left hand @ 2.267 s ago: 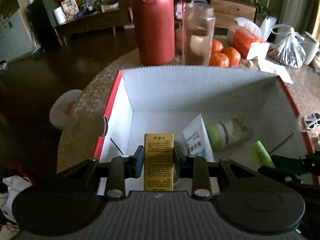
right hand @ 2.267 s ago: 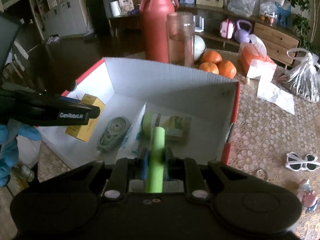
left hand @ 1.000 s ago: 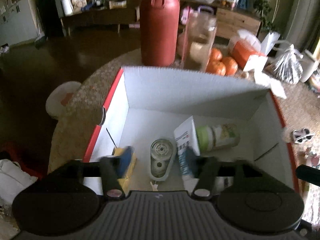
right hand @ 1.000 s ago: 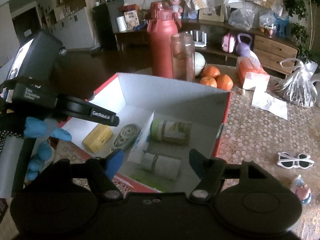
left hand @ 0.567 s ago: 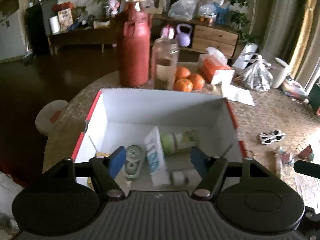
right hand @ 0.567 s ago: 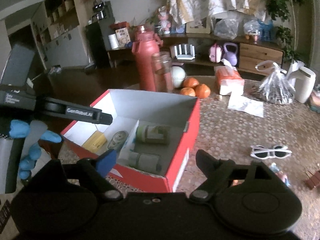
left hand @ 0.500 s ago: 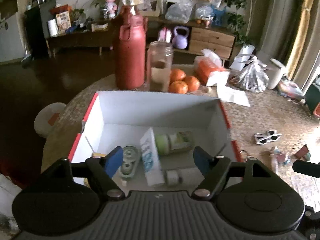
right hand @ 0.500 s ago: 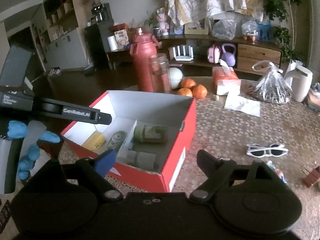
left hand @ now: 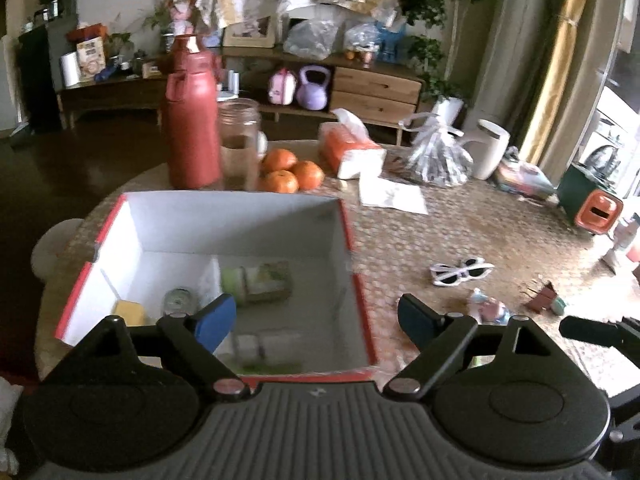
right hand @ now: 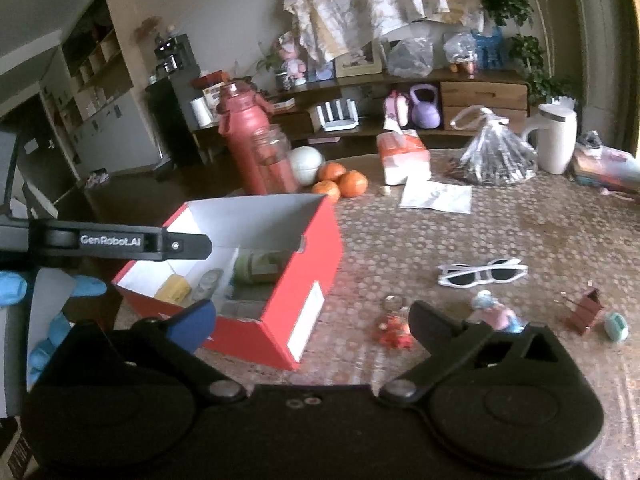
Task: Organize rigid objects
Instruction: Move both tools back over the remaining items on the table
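Both claws empty, jaws wide and just been opening further. Left claw (left hand: 316, 318) hangs over the red box (left hand: 346, 224) near edge; right claw (right hand: 312, 320) sits beside the box, over the surface (right hand: 500, 232). In the box: yellow pack (left hand: 130, 312), tape roller (left hand: 178, 300), green-lid bottle (left hand: 256, 278). Sunglasses (right hand: 482, 272) and figurine (right hand: 496, 314) lie loose on the surface.

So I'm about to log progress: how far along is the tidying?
Partly done. The red box already holds a yellow box, a tape dispenser and a green-capped bottle. Nothing is in hand: left gripper and right gripper are open, having just been opening. Sunglasses, a figurine and small toys remain on the table.
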A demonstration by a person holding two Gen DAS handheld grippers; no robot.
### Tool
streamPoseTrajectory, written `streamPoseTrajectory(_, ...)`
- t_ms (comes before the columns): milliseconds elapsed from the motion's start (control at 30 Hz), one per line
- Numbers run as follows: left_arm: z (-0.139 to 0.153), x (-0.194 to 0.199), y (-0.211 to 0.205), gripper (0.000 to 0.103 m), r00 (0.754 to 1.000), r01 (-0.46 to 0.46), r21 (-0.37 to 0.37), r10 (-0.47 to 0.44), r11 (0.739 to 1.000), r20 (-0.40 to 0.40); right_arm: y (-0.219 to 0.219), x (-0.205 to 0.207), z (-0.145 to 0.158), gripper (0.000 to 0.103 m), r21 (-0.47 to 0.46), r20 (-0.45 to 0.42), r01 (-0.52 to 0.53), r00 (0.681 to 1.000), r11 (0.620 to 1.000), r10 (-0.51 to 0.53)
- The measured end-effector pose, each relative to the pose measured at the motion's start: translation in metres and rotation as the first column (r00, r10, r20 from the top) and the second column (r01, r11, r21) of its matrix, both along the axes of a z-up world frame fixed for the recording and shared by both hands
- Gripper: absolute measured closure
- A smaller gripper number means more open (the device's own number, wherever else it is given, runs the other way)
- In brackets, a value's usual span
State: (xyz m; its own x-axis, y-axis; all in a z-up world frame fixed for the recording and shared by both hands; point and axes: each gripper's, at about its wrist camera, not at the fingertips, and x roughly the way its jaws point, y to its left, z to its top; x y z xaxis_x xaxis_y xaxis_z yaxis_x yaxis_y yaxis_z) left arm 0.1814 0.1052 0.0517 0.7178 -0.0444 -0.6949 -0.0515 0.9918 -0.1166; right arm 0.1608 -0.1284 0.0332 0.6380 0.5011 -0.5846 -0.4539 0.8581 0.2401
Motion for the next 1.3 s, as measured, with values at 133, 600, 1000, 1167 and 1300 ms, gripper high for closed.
streamPoseTrajectory(133, -0.006, 0.0, -0.023, 0.01, 0.999, 0.031, -0.004, -0.031, 1.0, -0.006, -0.03, -0.002, -0.003, 0.0, -0.026, 0.022, 0.042, 0.999, 0.999, -0.041)
streamPoseTrajectory(600, -0.049, 0.02, -0.109, 0.001, 0.983, 0.171, -0.009, -0.172, 0.985, -0.061, -0.147, 0.022, -0.033, 0.0, -0.105, 0.003, 0.283, 0.959, 0.953, -0.284)
streamPoseTrajectory(1000, -0.106, 0.045, -0.157, 0.001, 0.966, 0.225, -0.003, -0.224, 0.974, -0.127, -0.203, 0.067, -0.078, 0.002, -0.208, -0.031, 0.351, 0.931, 0.913, -0.365)
streamPoseTrajectory(1167, -0.123, 0.055, -0.169, 0.002, 0.962, 0.232, -0.008, -0.231, 0.973, -0.147, -0.214, 0.093, -0.101, 0.007, -0.24, -0.064, 0.359, 0.921, 0.902, -0.384)
streamPoseTrajectory(1300, -0.132, 0.056, -0.181, 0.002, 0.961, 0.244, 0.014, -0.24, 0.97, -0.141, -0.218, 0.106, -0.117, 0.014, -0.268, -0.084, 0.357, 0.917, 0.895, -0.391)
